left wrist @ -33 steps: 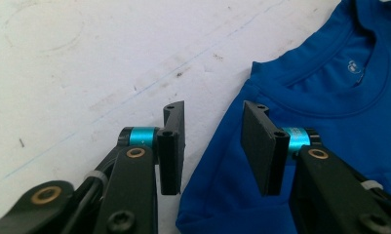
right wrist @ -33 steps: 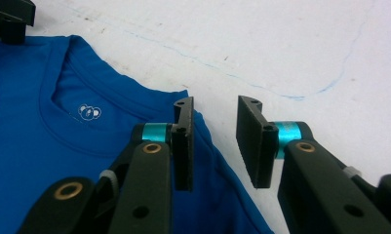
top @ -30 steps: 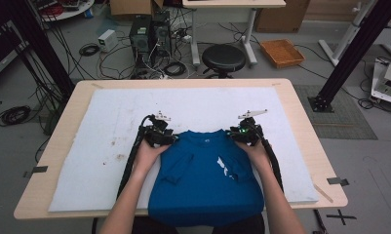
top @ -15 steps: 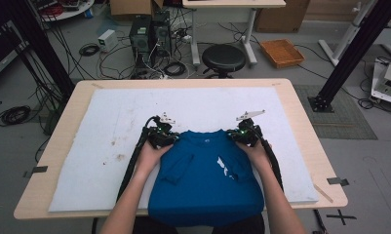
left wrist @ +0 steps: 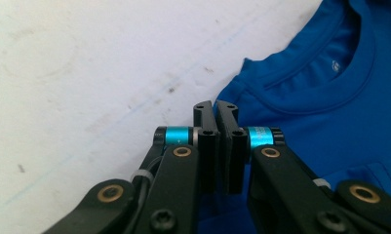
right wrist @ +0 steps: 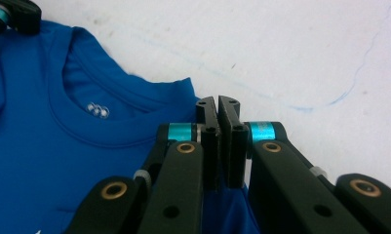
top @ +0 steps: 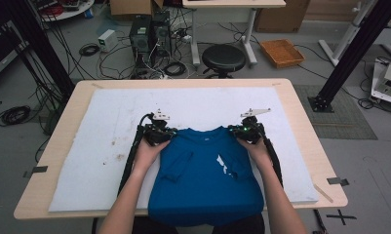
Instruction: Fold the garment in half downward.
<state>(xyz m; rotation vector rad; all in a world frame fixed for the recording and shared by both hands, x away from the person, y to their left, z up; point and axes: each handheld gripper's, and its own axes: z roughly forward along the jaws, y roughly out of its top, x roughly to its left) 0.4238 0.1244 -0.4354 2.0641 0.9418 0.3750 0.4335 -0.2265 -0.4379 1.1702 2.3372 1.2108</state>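
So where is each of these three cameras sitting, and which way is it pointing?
High view: above the person's side, looking forward and down on the table; both forearms, left gripper and right gripper at the blue shirt.
Left gripper view: rides the left gripper, looking along its shut jaws at the shirt's shoulder.
Right gripper view: rides the right gripper, jaws shut at the other shoulder.
Shared: both gripper views show the shirt's collar and white mat.

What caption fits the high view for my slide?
Both grippers, left gripper and right gripper, shut on the blue T-shirt shoulders.
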